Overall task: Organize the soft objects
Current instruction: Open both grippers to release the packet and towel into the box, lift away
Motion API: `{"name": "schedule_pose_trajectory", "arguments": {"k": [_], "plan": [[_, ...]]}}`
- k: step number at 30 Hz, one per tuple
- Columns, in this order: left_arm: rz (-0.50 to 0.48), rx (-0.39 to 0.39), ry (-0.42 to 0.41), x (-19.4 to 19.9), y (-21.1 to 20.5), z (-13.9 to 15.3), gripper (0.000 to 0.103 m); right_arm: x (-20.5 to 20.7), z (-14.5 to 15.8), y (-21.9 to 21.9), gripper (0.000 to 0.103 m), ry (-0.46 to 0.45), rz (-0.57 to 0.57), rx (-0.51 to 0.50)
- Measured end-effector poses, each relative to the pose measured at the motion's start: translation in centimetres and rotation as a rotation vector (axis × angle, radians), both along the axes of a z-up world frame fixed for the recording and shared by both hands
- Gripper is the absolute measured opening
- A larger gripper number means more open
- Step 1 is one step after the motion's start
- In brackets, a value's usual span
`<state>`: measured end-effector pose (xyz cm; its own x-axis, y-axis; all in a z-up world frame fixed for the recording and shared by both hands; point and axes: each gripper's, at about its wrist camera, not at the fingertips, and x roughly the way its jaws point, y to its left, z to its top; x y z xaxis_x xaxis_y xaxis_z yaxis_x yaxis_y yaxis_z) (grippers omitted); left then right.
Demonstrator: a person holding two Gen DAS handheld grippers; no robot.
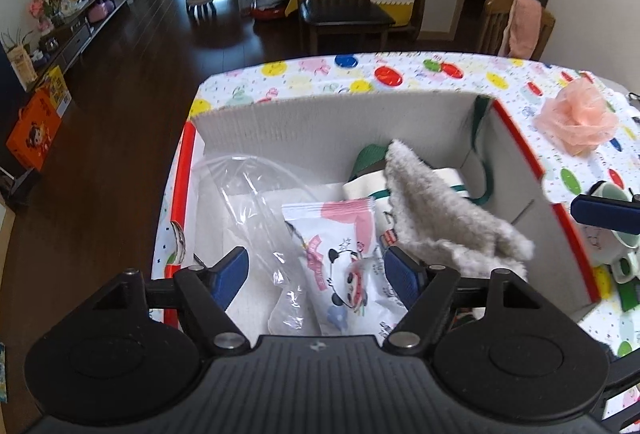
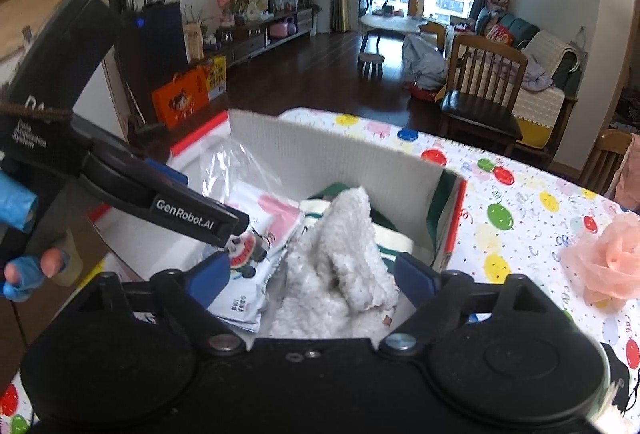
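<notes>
Both grippers over the storage box. My left gripper [image 1: 316,274] hangs with its jaws wide and nothing between the blue pads; below it, inside the white corrugated cardboard box [image 1: 320,118], lie a crinkled clear plastic bag [image 1: 256,210] and a glossy white panda-print packet [image 1: 344,254]. My right gripper [image 2: 312,278] is likewise spread wide and empty, poised above a nubbly grey-white fleece cloth [image 2: 344,254] that slumps in loose folds over a cream and green knitted item [image 1: 368,162].

The left wrist view alone shows a white and green mug [image 1: 612,230] on the table beside the box, and one blue finger of the right gripper near it. The right wrist view alone shows the left gripper's black body, lettered on its side, and a hand [image 2: 28,270] in a blue glove with an exposed fingertip.

A puffy peach mesh bath sponge [image 1: 576,122] rests on the balloon-patterned tablecloth [image 1: 360,74], outside the box, apart from its red-edged rim.
</notes>
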<state>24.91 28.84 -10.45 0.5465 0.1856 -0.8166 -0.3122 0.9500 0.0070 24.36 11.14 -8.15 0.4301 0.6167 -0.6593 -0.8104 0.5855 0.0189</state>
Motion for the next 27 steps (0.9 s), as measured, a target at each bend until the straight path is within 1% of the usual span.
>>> {"name": "schedule_pose_trajectory", "arguments": {"k": [9,13,17,20,22,25,27], "plan": [[-0.061,-0.025,-0.091,-2.3,-2.2,3.7,0.083,-1.6,3.6,-4.3,0.102,-0.013,-0.025,0.109],[-0.097,-0.011,-0.129,-3.3,-4.0,5.2,0.086,-2.5,4.8,-6.7,0.103,-0.028,-0.03,0.144],[-0.118,-0.053,-0.169,-4.1,-5.6,6.3,0.086,-3.4,5.7,-9.4,0.103,-0.036,-0.045,0.175],[-0.133,-0.071,-0.191,-4.5,-7.1,7.0,0.091,-3.6,6.1,-11.9,0.103,-0.044,-0.073,0.195],[-0.149,-0.08,-0.207,-4.6,-8.3,7.3,0.1,-3.7,6.3,-13.6,0.103,-0.051,-0.098,0.203],[-0.164,-0.097,-0.233,-4.6,-10.3,7.6,0.101,-3.6,6.3,-16.3,0.103,-0.059,-0.136,0.21],[-0.168,-0.106,-0.237,-4.3,-11.8,7.6,0.101,-3.3,6.2,-18.2,0.103,-0.066,-0.165,0.211]]}}
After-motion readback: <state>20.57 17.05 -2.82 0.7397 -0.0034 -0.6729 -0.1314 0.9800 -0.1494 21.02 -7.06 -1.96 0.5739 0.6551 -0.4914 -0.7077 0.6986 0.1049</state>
